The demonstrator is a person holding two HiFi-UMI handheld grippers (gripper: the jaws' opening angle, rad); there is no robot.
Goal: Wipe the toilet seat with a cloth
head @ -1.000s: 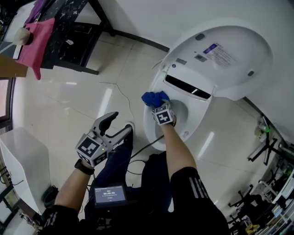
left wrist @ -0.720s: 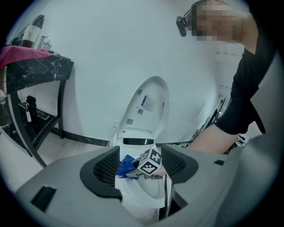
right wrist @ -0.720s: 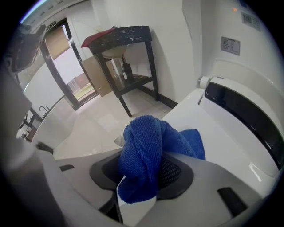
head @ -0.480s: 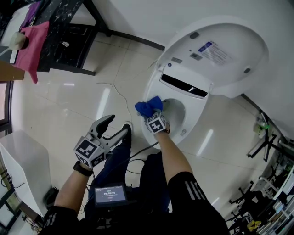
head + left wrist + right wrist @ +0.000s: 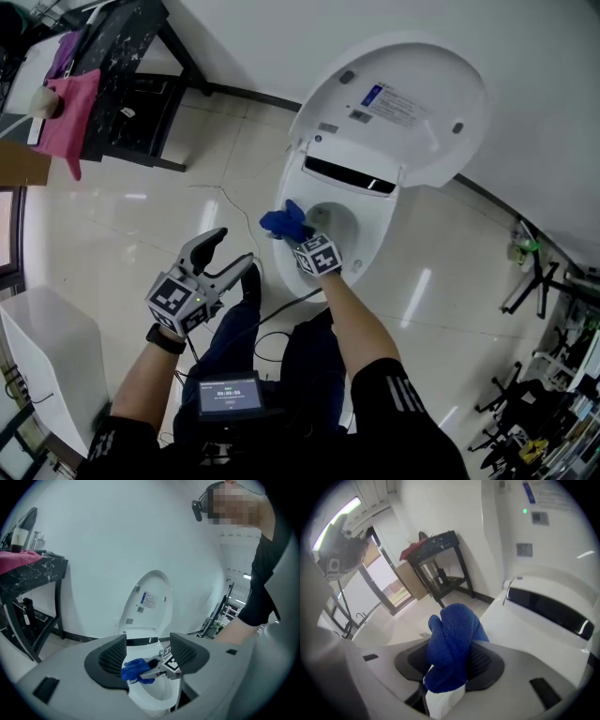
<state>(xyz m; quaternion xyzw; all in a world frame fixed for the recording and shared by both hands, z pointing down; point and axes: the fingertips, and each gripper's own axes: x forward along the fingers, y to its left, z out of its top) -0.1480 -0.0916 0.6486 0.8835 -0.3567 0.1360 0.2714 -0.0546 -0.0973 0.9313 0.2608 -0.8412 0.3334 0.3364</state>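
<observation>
Fabric of pink colour (image 5: 67, 122) hangs from a dark surface (image 5: 131, 47) at 10 o'clock in the head view, well apart from the work. Nearer, at 8 o'clock from the toilet seat (image 5: 374, 246), the left tongs (image 5: 232, 255) hang over the floor (image 5: 169, 206) with the jaws wide apart and nothing between them; they take no part now. Next comes the blue cloth (image 5: 282, 222), bunched and clamped in the right tongs (image 5: 292, 234), which are closed on it. The cloth is at the 9 o'clock side of the seat, on the rim or just above it; I cannot tell if it really presses. The lid (image 5: 398, 98) stands raised behind, at 12 o'clock.

I judge that the wiping step is in hand, since the cloth is at one side of the ring only. The next move probably calls for downward pressure and a sweep along the rim toward 6 o'clock, then up the right side, with the wad kept under the tongs so that they do not scrape the seat.

The right gripper view shows the grip itself: the cloth fills the gap between the pads (image 5: 485, 660) and stands up out of it. The left gripper view shows the lid from the front and the right tongs over the bowl (image 5: 157, 691). Only the head view shows the whole ring.
</observation>
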